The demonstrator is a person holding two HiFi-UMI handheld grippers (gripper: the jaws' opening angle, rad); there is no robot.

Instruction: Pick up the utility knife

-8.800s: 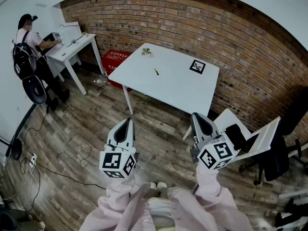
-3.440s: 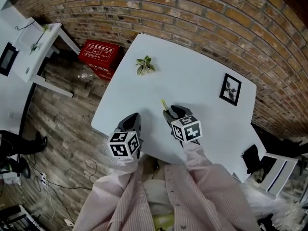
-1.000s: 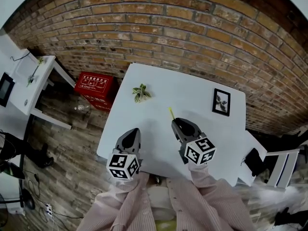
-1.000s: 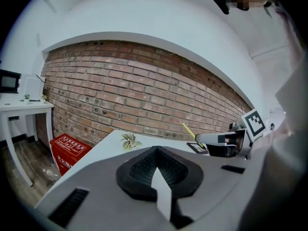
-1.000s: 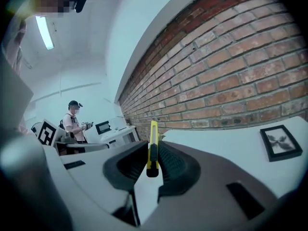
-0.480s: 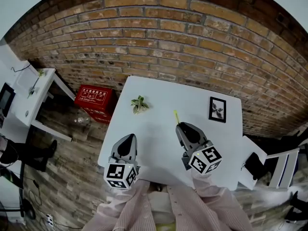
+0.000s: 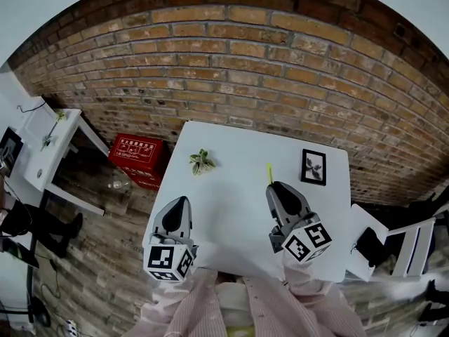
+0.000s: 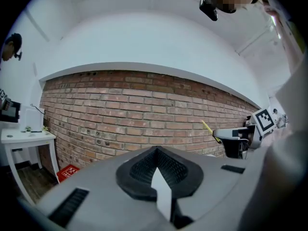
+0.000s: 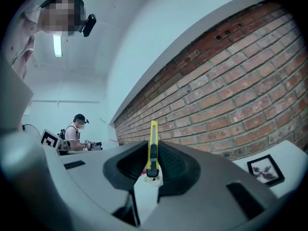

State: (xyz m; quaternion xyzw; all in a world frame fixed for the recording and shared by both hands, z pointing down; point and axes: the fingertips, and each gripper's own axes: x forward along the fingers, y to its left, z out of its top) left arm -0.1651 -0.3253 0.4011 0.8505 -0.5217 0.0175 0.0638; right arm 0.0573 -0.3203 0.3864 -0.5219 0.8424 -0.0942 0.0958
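Head view: knife (image 7: 269, 173) in right tool (image 7: 276, 187)

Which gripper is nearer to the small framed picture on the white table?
Right. The right gripper, holding the yellow utility knife, is just left of the framed picture; the left gripper is much farther left, by the left edge of the table.

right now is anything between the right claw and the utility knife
Nothing visible stands between them: the right claw is already shut on the utility knife, whose yellow body sticks out forward from between its jaws.
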